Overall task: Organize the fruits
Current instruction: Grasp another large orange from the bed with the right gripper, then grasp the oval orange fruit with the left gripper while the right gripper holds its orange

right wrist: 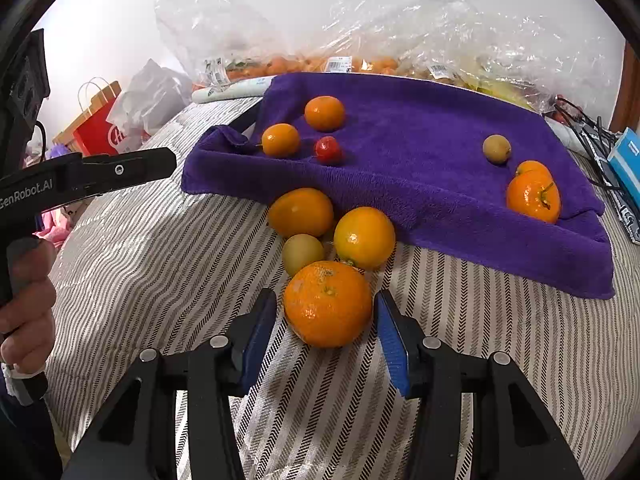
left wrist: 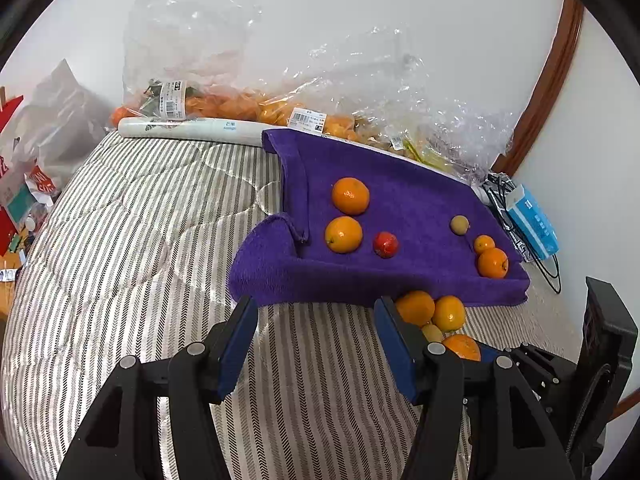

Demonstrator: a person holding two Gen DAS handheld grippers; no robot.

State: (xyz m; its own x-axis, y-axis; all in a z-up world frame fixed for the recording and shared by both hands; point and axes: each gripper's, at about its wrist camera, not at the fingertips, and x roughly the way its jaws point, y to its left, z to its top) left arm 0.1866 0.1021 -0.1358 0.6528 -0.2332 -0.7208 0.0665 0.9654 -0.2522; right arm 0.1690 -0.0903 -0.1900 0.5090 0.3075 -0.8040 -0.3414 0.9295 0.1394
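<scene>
Right wrist view: the right gripper (right wrist: 326, 316) is spread open with a large orange (right wrist: 328, 304) sitting between its blue fingers (right wrist: 390, 340) on a striped bed (right wrist: 140, 248), contact unclear. Just beyond lie two more oranges (right wrist: 364, 238) and a small yellow-green fruit (right wrist: 302, 252), touching the edge of a purple towel (right wrist: 420, 184) carrying other fruits. Left wrist view: the left gripper (left wrist: 316, 316) hovers open, holding nothing, near the towel.
</scene>
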